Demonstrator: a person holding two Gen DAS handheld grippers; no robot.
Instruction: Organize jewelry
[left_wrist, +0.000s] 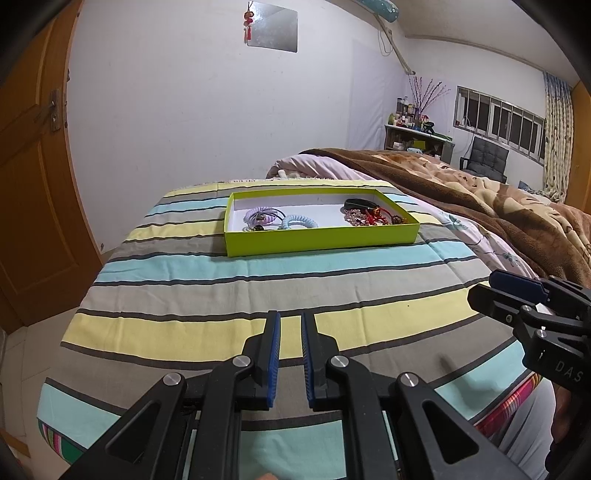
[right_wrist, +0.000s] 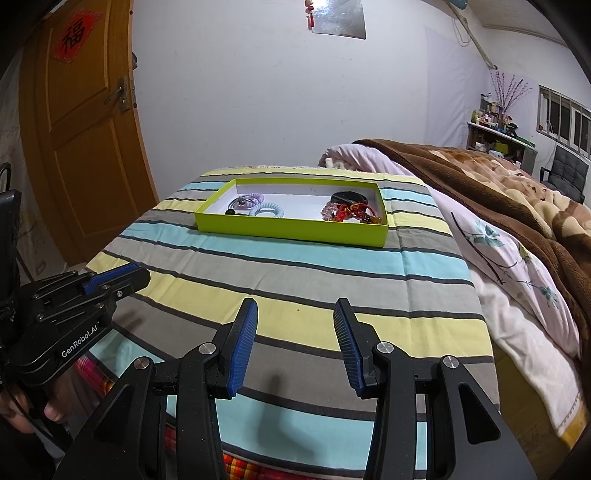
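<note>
While both tongs are hanging over the striped cloth with nothing in them, the green box is sitting well ahead of them, out of reach of either. The left tongs are showing only a narrow gap between their blue pads; the right tongs are standing wide apart. Inside the box, the coiled hair ties are lying ahead and slightly left of the left tongs, and the tangle of red and beaded bracelets is lying ahead and a little right of the right tongs, with a black band just behind it.

The job looks close to its start, or close to its end; which is hard to judge, since everything is already lying in the box. To sort well, the wide right tongs should be going forward over the near wall and coming down on one loop only. The bracelets are knotted together, so a deep grab is likely to be lifting several at once.
</note>
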